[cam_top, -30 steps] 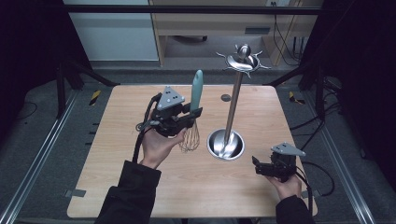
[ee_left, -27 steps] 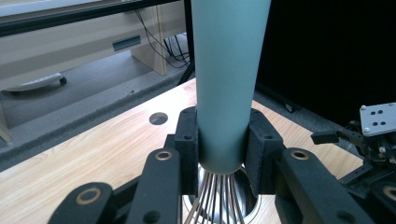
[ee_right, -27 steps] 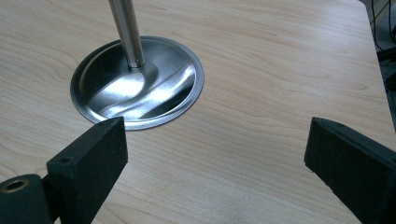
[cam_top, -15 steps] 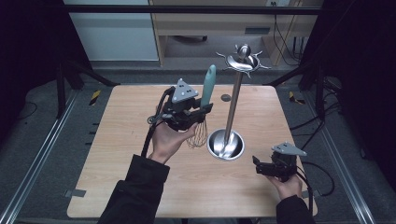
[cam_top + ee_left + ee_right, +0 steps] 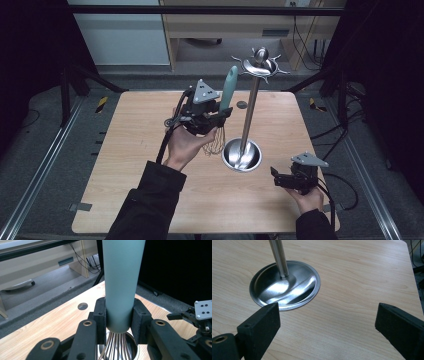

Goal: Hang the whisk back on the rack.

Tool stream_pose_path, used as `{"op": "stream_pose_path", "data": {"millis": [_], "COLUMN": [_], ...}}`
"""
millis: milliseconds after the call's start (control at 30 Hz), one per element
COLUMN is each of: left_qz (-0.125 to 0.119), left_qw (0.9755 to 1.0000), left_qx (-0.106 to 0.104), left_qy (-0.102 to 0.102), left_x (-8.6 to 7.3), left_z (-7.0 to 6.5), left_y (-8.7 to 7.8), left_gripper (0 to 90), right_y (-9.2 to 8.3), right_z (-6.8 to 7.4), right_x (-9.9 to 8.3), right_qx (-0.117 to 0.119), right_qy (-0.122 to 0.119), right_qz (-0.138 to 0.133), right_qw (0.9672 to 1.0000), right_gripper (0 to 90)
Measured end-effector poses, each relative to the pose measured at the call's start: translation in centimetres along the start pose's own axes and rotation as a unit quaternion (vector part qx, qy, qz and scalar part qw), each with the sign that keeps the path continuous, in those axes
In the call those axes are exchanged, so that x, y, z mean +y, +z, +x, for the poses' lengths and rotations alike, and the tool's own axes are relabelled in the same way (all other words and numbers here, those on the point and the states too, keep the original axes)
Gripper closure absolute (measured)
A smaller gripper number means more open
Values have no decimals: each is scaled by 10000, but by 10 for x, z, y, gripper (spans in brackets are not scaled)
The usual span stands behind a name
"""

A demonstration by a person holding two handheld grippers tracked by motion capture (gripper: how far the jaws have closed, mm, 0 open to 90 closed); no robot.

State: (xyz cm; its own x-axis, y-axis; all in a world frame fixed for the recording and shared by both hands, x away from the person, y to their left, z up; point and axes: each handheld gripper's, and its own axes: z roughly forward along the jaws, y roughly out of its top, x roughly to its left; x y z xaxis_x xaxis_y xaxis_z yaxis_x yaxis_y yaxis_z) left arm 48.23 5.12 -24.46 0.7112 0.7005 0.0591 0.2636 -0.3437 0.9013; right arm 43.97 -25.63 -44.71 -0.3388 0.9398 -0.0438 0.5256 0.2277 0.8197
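My left gripper [image 5: 222,114] is shut on a whisk's teal handle [image 5: 229,89], held upright above the table with the wire loops [image 5: 216,145] hanging below. In the left gripper view both pads clamp the handle [image 5: 121,285] near its lower end. Just to the right stands a steel stand: a round base [image 5: 242,155], a pole [image 5: 250,115] and a crown of hooks [image 5: 260,64]. My right gripper [image 5: 276,177] rests near the table's front right, open with nothing between its pads [image 5: 265,317], facing the base [image 5: 284,287].
The wooden table [image 5: 125,150] has a small round cable hole [image 5: 242,105] behind the stand. Metal rails run along both sides of the table. A cabinet and cables sit beyond the far edge.
My left hand has carried the whisk to the right and slightly up, nearer to the stand's pole. The right gripper has stayed where it was.
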Motion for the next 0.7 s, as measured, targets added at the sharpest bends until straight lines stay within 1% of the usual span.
{"op": "stream_pose_path", "data": {"millis": [67, 100, 133, 167, 200, 367, 433, 467, 600, 633, 667, 700], "left_qz": [61, 51, 98, 72, 112, 139, 184, 233, 219, 276, 259, 272], "left_qw": [10000, 10000, 9999, 10000, 9999, 9999, 9998, 9997, 9997, 9996, 9996, 9996], "left_qx": [7, 5, 13, 12, 20, 16, 32, 40, 44, 55, 56, 55], "left_qy": [38, 18, 70, 14, 45, 25, 41, 104, 33, 44, 9, 30], "left_x": [1, 1, 1, 1, 1, 2, 2, 3, 3, 3, 3, 3], "left_z": [0, 0, 0, 0, 0, 0, -1, -1, 0, 1, 0, 1], "left_y": [1, 2, 2, 3, 3, 6, 8, 8, 11, 12, 12, 13], "left_gripper": [689, 689, 689, 689, 689, 689, 689, 689, 689, 689, 689, 689], "right_y": [0, 0, 0, 0, 0, 0, 0, 0, 0, 0, 0, 0], "right_z": [0, 0, 0, 0, 0, 0, 0, 0, 0, 0, 0, 0], "right_x": [0, 0, 0, 0, 0, 0, 0, 0, 0, 0, 0, 0], "right_qx": [19, 17, 9, 6, 10, 15, 12, 18, 22, 18, 19, 19], "right_qy": [26, 24, 14, 4, 17, 15, 14, 17, 18, 14, 11, 13], "right_qz": [14, 13, 9, -3, -2, -9, -3, -3, -12, -12, -13, -12], "right_qw": [10000, 10000, 10000, 10000, 10000, 10000, 10000, 10000, 10000, 10000, 10000, 10000], "right_gripper": [62, 62, 63, 62, 62, 63, 63, 63, 62, 63, 62, 62]}}
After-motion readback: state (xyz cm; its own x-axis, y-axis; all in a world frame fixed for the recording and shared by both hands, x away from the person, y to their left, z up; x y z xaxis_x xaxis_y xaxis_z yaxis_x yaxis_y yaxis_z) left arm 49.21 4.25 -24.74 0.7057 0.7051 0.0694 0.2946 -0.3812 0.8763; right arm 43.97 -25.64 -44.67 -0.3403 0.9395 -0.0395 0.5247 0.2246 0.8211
